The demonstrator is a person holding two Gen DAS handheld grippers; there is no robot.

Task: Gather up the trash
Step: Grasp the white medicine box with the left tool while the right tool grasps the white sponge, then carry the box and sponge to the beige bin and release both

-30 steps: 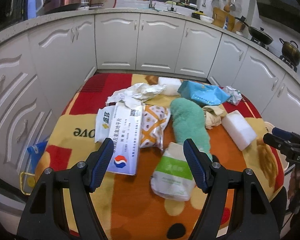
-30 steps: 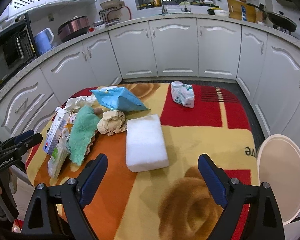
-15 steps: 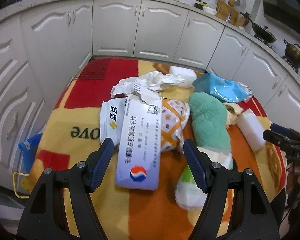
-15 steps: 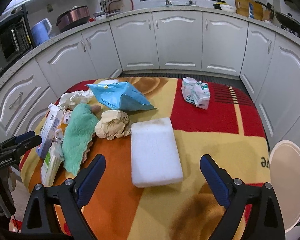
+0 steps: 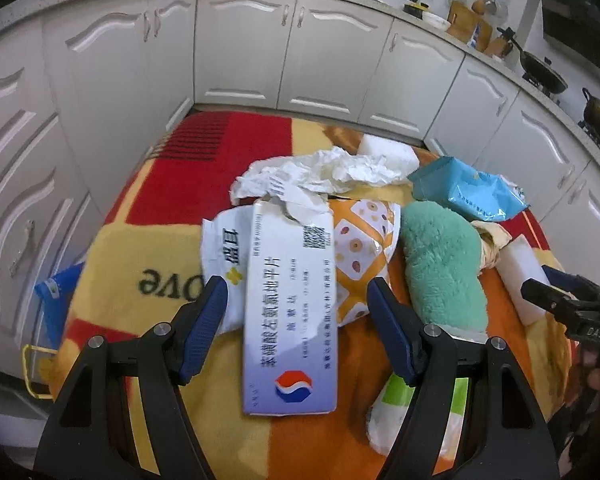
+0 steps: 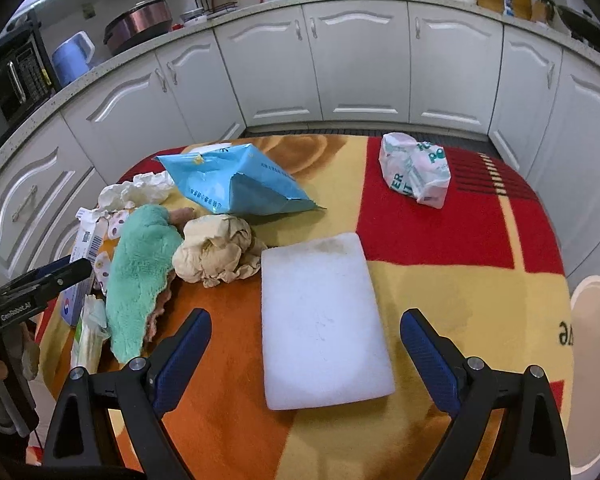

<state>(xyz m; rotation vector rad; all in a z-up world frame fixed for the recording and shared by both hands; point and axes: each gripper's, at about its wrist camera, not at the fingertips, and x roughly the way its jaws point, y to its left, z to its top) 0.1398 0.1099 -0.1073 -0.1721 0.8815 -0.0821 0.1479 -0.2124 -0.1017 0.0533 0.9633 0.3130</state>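
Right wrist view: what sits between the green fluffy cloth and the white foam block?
A crumpled beige paper wad lies between green fluffy cloth and white foam block, touching both; right wrist view.

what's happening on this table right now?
A person holds a tool in each hand over a blanket-covered table littered with trash. The left tool is open, straddling a white medicine box without gripping it. The right tool is open with jaws that have just widened, lined up on a white foam block, not touching it. Nothing is picked up yet; a blue pouch and green cloth lie nearby.
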